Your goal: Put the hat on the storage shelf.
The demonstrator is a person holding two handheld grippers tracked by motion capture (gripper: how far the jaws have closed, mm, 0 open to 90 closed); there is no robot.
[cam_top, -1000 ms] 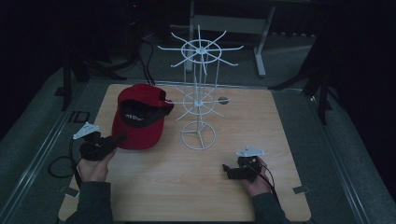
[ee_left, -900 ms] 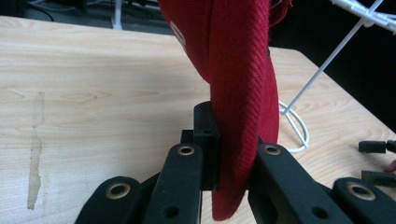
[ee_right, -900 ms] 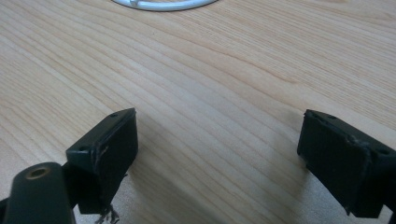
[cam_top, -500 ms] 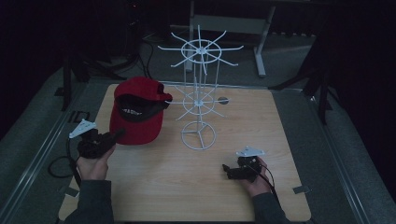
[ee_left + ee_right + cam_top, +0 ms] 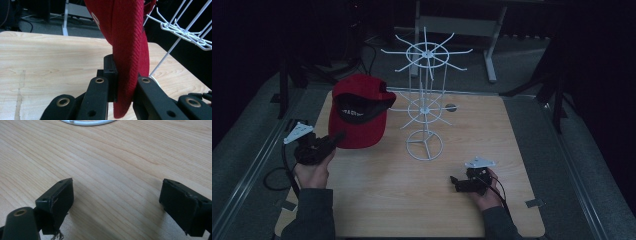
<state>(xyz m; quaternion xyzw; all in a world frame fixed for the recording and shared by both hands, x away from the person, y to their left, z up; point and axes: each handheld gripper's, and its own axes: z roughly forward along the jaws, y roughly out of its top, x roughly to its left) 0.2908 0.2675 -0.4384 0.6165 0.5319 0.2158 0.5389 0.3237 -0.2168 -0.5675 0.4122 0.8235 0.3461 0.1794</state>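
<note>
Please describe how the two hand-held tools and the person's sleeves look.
Both the left tool and the right tool are black, each topped by a grey three-cornered plate and trailing a dark cable. The jaws are blocky, with brass-coloured rivets on their links. The sleeves are dark grey.

**Pale wooden table, one wire stand**

A light wood-grain tabletop point(image 5: 377, 200) with rounded corners carries a white wire display rack point(image 5: 426, 107) standing upright on its ring base near the middle. The right gripper point(image 5: 455, 181) rests low near the table's front edge.

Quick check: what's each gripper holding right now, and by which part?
The left gripper clamps the red cap by its brim edge; the right gripper is open, holding nothing.
</note>
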